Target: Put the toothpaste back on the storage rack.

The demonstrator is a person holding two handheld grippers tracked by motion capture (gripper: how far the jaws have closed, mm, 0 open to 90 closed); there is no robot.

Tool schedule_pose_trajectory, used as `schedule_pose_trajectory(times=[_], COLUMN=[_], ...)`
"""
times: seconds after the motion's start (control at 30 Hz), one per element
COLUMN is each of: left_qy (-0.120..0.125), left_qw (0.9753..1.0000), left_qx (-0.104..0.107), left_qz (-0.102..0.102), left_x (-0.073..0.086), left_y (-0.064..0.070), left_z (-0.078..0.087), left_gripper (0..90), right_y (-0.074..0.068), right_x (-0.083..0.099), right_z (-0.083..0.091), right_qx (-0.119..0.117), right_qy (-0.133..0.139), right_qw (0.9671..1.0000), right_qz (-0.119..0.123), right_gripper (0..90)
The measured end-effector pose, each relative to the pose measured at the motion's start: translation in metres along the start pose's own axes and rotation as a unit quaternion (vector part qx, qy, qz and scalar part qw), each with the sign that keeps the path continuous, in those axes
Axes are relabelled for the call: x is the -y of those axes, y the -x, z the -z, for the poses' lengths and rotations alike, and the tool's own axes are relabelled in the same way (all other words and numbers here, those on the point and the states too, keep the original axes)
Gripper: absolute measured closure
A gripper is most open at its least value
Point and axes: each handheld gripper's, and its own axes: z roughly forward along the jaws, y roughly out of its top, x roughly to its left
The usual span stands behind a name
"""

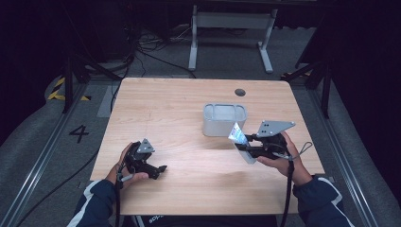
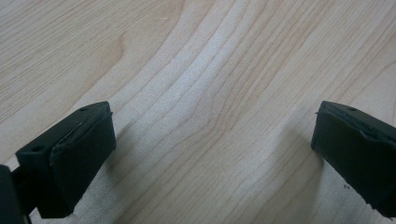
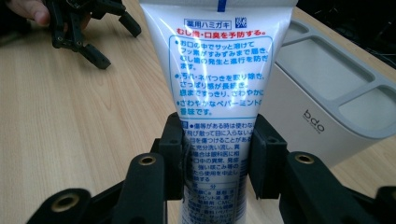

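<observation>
Toothpaste, a white plastic tube (image 3: 219, 70) printed with blue and red Japanese text, sits clamped between the black jaws of your right gripper (image 3: 217, 158), which pinch it from both sides across its lower part. In the high view you hold that right gripper (image 1: 250, 144) above the right part of the light wooden bench (image 1: 179, 109), and the tube (image 1: 238, 133) rises from it tilted, its flat end up, just in front of the grey rounded plastic holder (image 1: 224, 119). In the right gripper view the holder (image 3: 327, 93) stands close beside the tube, its top divided into compartments and its side marked "bdo"; I cannot tell whether the two touch.

Your left gripper (image 1: 158, 170) rests low over the near left part of the bench, well apart from the tube and holder. Its jaws are spread wide with nothing between them, and in the left gripper view bare wood grain (image 2: 210, 107) lies in the gap.
</observation>
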Motion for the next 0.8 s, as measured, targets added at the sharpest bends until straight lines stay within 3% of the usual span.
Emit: schedule_pose_trajectory(times=[0.47, 0.8], left_qy=[-0.001, 0.000], left_qw=[1.0000, 1.0000], left_qx=[0.000, 0.000], left_qz=[0.001, 0.000], left_x=[0.000, 0.000], left_y=[0.000, 0.000], left_z=[0.000, 0.000], left_gripper=[0.2, 0.2], right_y=[0.005, 0.011], right_x=[-0.028, -0.041], right_z=[-0.003, -0.001], right_qx=[0.010, 0.023], right_qy=[0.047, 0.065], right_qw=[0.9988, 0.9976], right_qz=[0.006, 0.007], right_gripper=[63.9, 63.8])
